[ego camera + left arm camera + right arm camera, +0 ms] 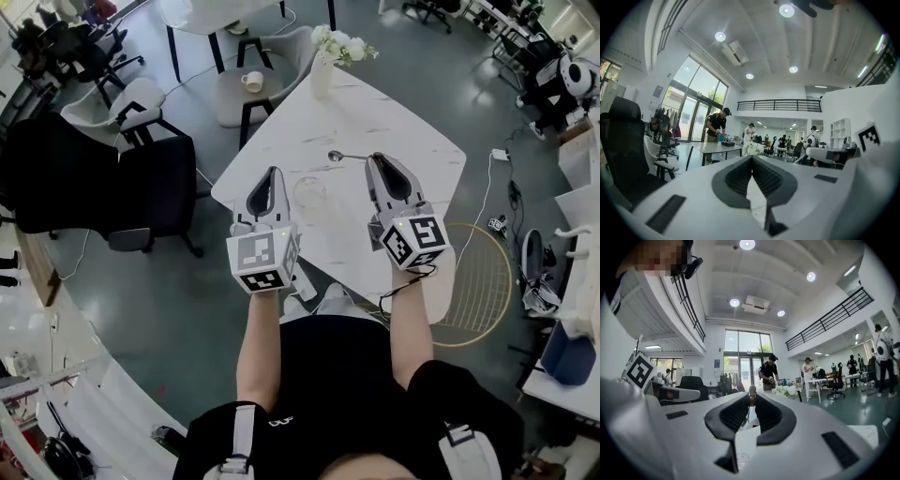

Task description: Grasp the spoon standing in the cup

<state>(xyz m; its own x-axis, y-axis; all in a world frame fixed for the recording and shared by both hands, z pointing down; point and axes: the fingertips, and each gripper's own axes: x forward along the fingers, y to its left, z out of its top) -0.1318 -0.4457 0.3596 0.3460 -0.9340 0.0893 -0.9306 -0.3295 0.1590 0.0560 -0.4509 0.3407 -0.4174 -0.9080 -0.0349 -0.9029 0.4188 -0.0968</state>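
Head view: I have both tools out over the white marble tabletop (412, 122). The right tongs (373, 159) are clamped on the handle end of the spoon (342, 156). The spoon is out of the cup and lies roughly level, with its bowl pointing toward my left side. I cannot tell whether it touches the marble. The clear glass cup (309, 192) stands on the tabletop between the two tools, nearer to me than the spoon and apart from it. The left tongs (274, 172) sit just left of the cup with nothing in them. A white vase of flowers (323, 67) stands at the far corner of the tabletop.

Left gripper view: the left tongs (752, 158) are closed, their ribbed pads meeting at the tips with nothing between them. A strip of tabletop shows through the gap lower down. Beyond is a black chair (621, 140) and people standing at distant tables.

Right gripper view: the right tongs (751, 397) are drawn nearly together, pinching the spoon (751, 391) right at the tips. The flowers (786, 390) show just past them to the right.
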